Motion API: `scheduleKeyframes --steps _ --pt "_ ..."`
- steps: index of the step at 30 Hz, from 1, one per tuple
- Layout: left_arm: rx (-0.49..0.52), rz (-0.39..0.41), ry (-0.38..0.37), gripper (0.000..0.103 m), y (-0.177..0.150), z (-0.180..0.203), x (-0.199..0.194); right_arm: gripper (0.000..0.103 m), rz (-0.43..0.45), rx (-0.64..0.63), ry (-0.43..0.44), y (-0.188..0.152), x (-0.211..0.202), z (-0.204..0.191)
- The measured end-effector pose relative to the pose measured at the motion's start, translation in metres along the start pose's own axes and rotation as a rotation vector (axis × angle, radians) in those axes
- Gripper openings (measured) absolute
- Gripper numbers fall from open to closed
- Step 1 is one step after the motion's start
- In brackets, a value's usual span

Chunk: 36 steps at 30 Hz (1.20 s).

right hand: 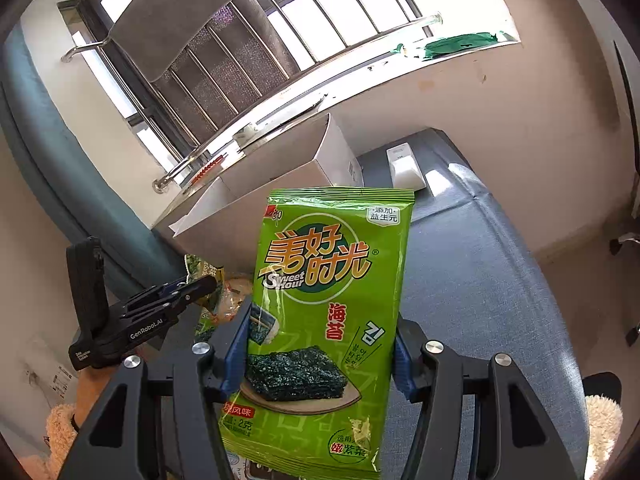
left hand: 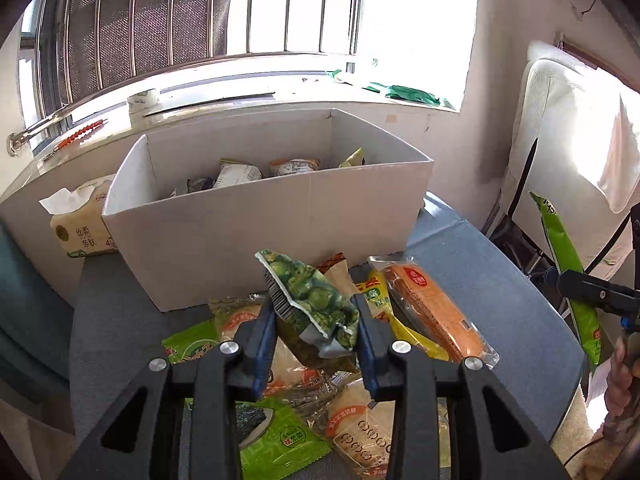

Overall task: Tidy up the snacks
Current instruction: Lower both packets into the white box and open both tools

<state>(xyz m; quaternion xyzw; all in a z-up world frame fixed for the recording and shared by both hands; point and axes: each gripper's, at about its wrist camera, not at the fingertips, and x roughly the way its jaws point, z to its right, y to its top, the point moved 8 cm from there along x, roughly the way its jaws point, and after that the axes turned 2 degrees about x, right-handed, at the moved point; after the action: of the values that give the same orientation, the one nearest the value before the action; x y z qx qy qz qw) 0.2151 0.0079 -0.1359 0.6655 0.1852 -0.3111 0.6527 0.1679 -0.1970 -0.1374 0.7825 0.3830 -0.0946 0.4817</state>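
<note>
— What have I got?
— My left claw (left hand: 316, 312) pinches a green pea bag (left hand: 310, 300) above the snack pile, near the box (left hand: 256, 216). My right claw (right hand: 316, 344) grips a seaweed pack (right hand: 320, 320) reading "Sweet Hour", held upright right of the box.

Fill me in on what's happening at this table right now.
A person is sorting snacks with a handheld gripper in each hand. The left gripper is shut on a green pea snack packet, lifted above a pile of loose snack packets on the grey-blue table. The right gripper is shut on a green seaweed packet, held upright. The cardboard box behind the pile already holds a few packets.
</note>
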Motion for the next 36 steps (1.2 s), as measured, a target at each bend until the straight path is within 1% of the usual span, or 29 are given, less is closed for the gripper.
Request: scheduleKeyframes --steps 3,6,9,11,13,16,17,19,22,23,24,25,26,27,29,30,32,33,36 --pt "-0.042 0.081 -0.016 0.039 0.014 -0.012 -0.03 0.063 0.007 -0.028 0.016 0.005 0.004 -0.013" --pt "-0.057 0.147 0.013 0.039 0.034 -0.03 -0.048 0.063 0.02 -0.069 0.044 0.02 0.011 -0.033" --pt "-0.07 0.173 0.037 0.039 0.062 -0.053 -0.05 0.063 0.051 -0.159 0.048 0.051 0.023 -0.059" --pt "-0.083 0.196 0.045 0.039 0.085 -0.067 -0.046 0.063 0.057 -0.197 0.045 0.077 0.037 -0.073" --pt "-0.089 0.222 0.065 0.039 0.105 -0.081 -0.042 0.063 0.051 -0.227 0.064 0.106 0.056 -0.09" --pt "-0.111 0.219 0.064 0.039 0.128 -0.099 -0.026 0.063 0.043 -0.263 -0.002 0.144 0.093 -0.102" --pt "-0.108 0.206 0.062 0.039 0.133 -0.102 -0.019 0.063 0.039 -0.26 -0.005 0.154 0.104 -0.104" --pt "-0.08 0.19 0.073 0.039 0.143 -0.103 -0.004 0.063 -0.002 -0.23 0.0 0.166 0.128 -0.105" --pt "-0.059 0.146 0.082 0.039 0.15 -0.103 0.021 0.064 -0.051 -0.22 -0.034 0.175 0.157 -0.102" --pt "-0.061 0.131 0.079 0.041 0.152 -0.105 0.028 0.065 -0.058 -0.229 -0.05 0.177 0.166 -0.101" --pt "-0.061 0.109 0.082 0.048 0.151 -0.108 0.036 0.072 -0.068 -0.244 -0.057 0.179 0.174 -0.1" --pt "-0.069 0.084 0.109 0.061 0.149 -0.113 0.042 0.084 -0.082 -0.253 -0.061 0.18 0.181 -0.099" --pt "-0.084 0.069 0.136 0.099 0.147 -0.118 0.045 0.092 -0.093 -0.25 -0.067 0.182 0.187 -0.097" --pt "-0.092 0.078 0.129 0.103 0.144 -0.12 0.044 0.103 -0.103 -0.246 -0.079 0.183 0.189 -0.095" --pt "-0.087 0.082 0.12 0.103 0.139 -0.121 0.041 0.103 -0.073 -0.233 -0.086 0.185 0.183 -0.088" --pt "-0.072 0.079 0.126 0.103 0.136 -0.121 0.037 0.103 -0.053 -0.225 -0.086 0.186 0.179 -0.085" --pt "-0.038 0.093 0.154 0.103 0.133 -0.121 0.03 0.103 -0.043 -0.21 -0.086 0.187 0.173 -0.082" --pt "-0.031 0.096 0.155 0.103 0.131 -0.121 0.026 0.103 -0.037 -0.201 -0.078 0.186 0.169 -0.082" --pt "-0.048 0.103 0.123 0.103 0.126 -0.119 0.012 0.103 0.005 -0.21 -0.036 0.183 0.154 -0.09"
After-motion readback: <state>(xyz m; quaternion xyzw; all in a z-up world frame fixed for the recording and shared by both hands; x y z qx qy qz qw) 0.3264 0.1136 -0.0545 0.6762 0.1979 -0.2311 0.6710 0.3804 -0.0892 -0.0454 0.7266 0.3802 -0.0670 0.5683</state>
